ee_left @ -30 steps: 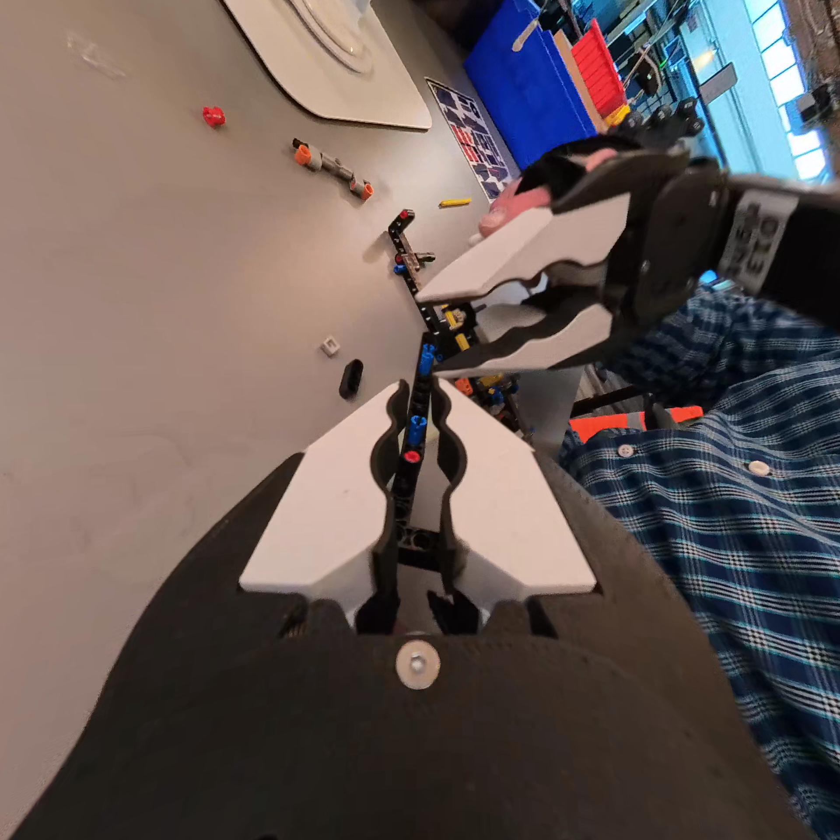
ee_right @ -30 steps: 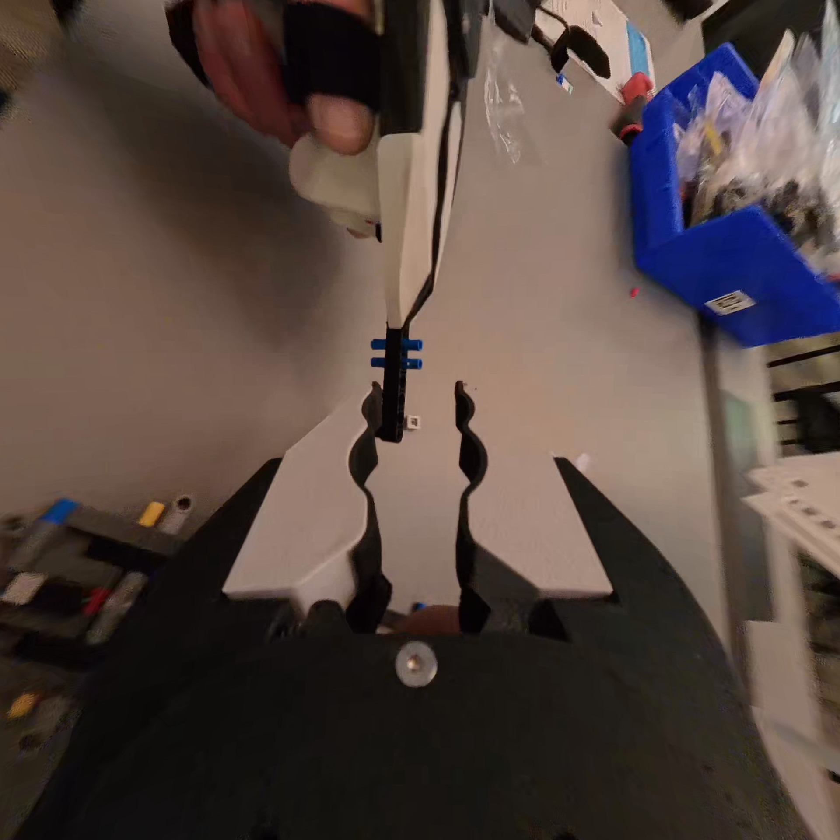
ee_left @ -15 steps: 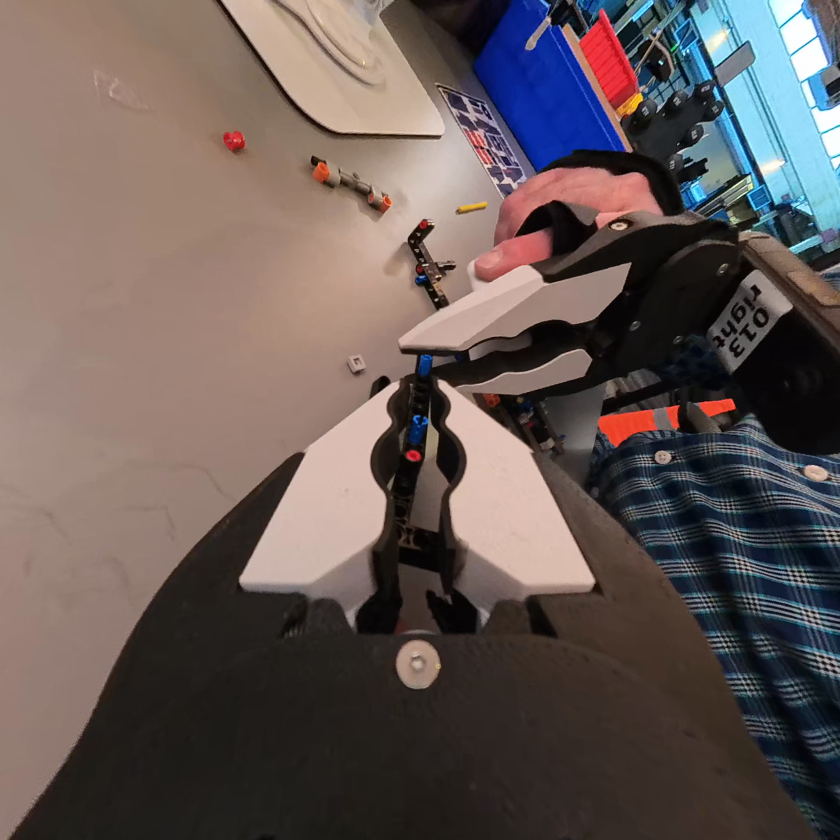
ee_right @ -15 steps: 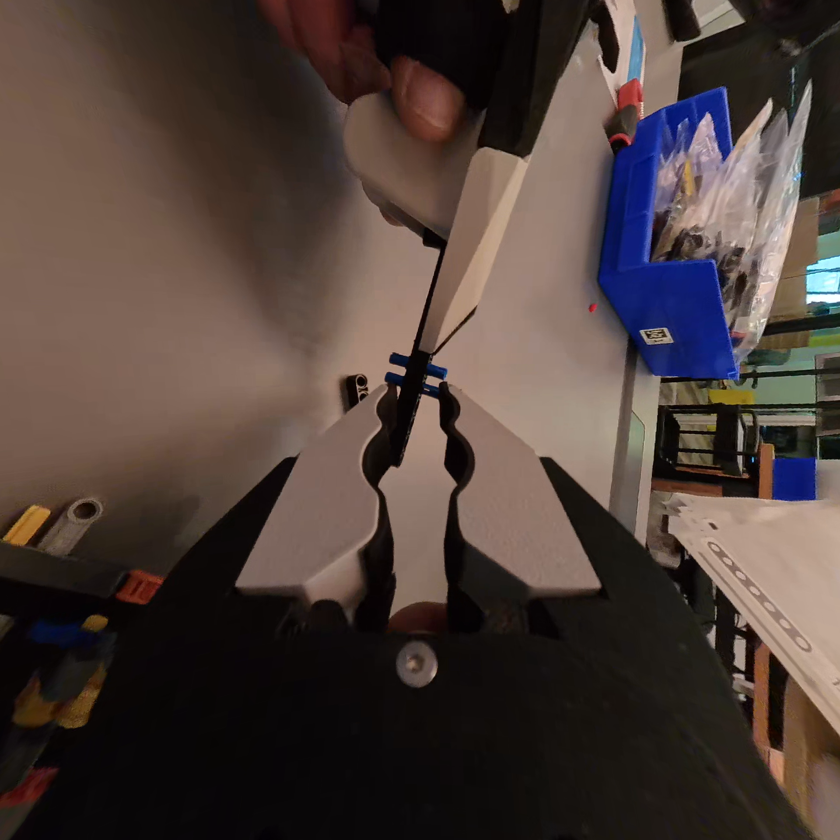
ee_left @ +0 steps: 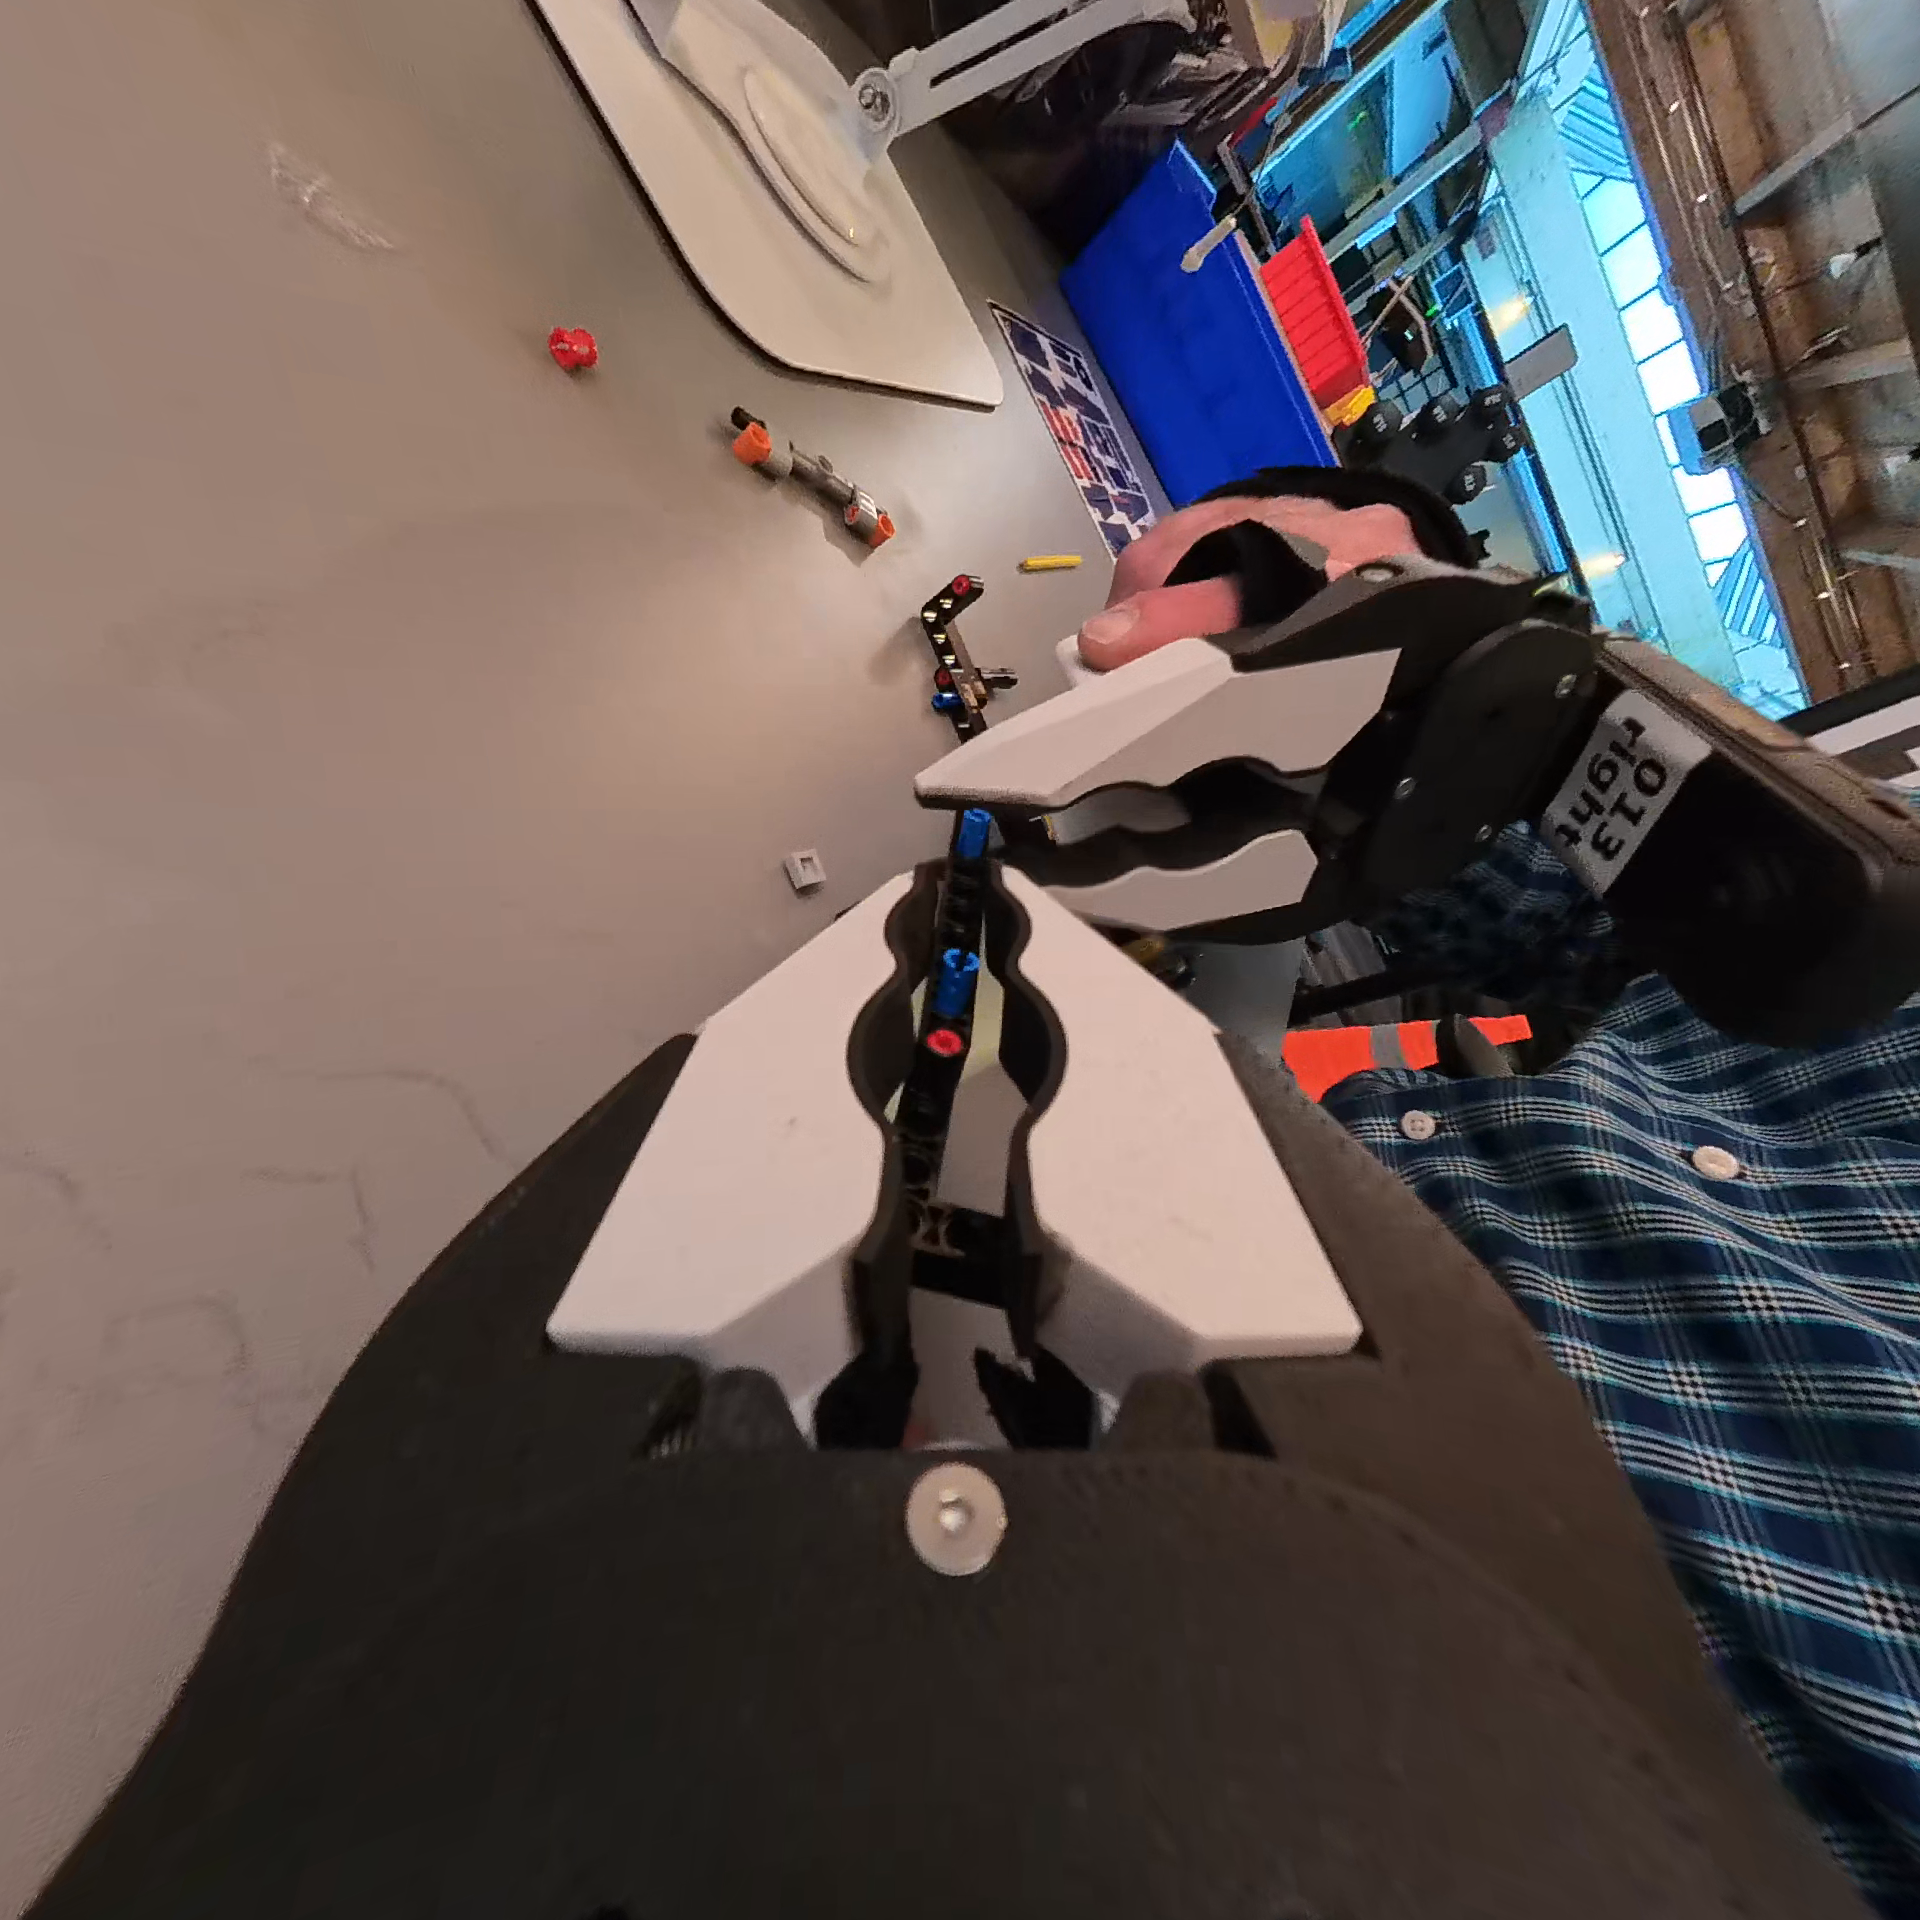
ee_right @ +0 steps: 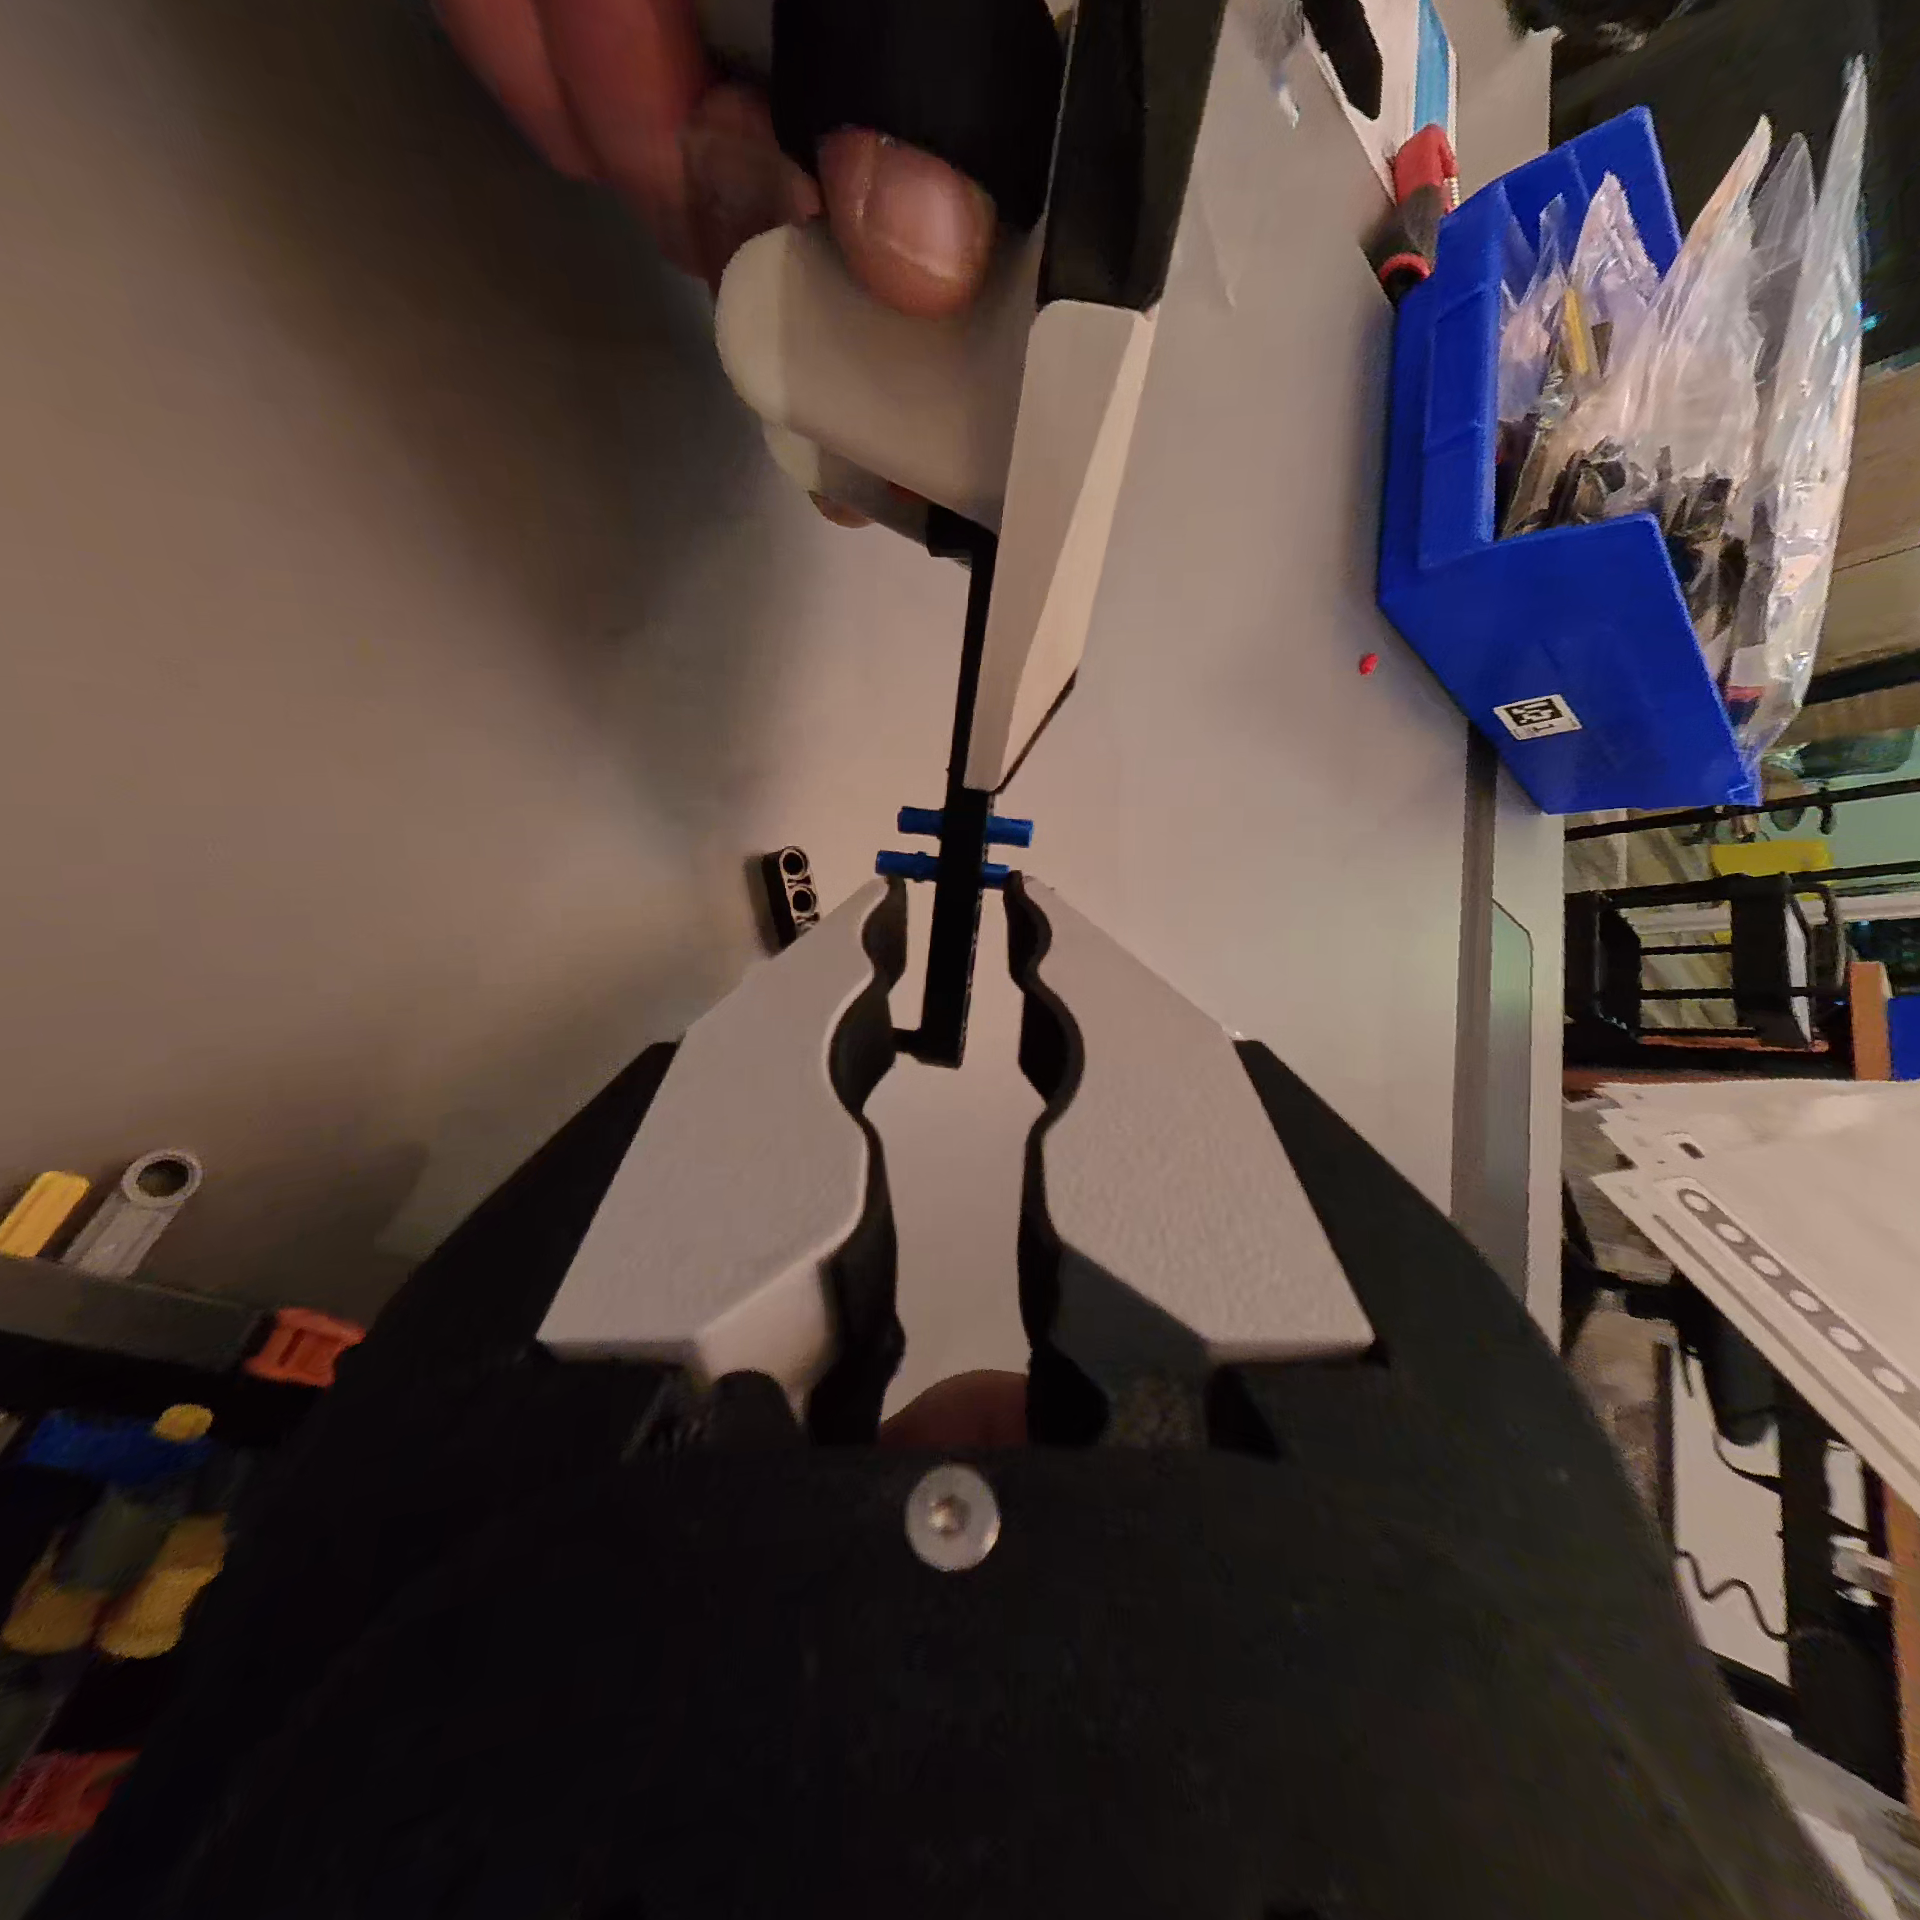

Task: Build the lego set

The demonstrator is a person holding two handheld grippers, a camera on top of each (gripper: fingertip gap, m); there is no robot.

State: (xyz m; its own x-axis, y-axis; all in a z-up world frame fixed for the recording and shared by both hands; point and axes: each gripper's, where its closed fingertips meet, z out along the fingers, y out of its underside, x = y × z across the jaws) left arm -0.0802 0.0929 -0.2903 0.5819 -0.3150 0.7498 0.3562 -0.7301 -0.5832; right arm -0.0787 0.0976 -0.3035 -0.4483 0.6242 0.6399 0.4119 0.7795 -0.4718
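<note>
Grey and smooth, the table (ee_left: 312, 644) fills most of my left view, with a workshop of shelves and bright windows beyond its far edge. On that far side lies a flat white board with rounded corners (ee_left: 831, 270), and past it a blue plastic bin (ee_left: 1184, 343); my right view shows another blue plastic bin stuffed with clear bags of parts (ee_right: 1558, 499) at the table's edge.

My left hand-held gripper (ee_left: 954, 904) has its white fingers closed narrow on a long black lego beam with blue pins and a red pin through it (ee_left: 940, 1049), held above the table, its end poking out past the fingertips. My right hand-held gripper (ee_right: 951, 894) meets it tip to tip: in the right view the beam's free end, with its two blue cross pins, sits between my right fingers, which stand a little apart on either side of it; I cannot tell whether they touch it.

Loose parts lie scattered on the table: a grey axle piece with orange ends (ee_left: 810, 478), a black angled beam with red and blue pins (ee_left: 961, 665), a thin yellow rod (ee_left: 1049, 562), a small red round piece (ee_left: 571, 348), a tiny white square piece (ee_left: 804, 869), and a short black two-hole piece (ee_right: 792, 894) just beside my right fingertips.
</note>
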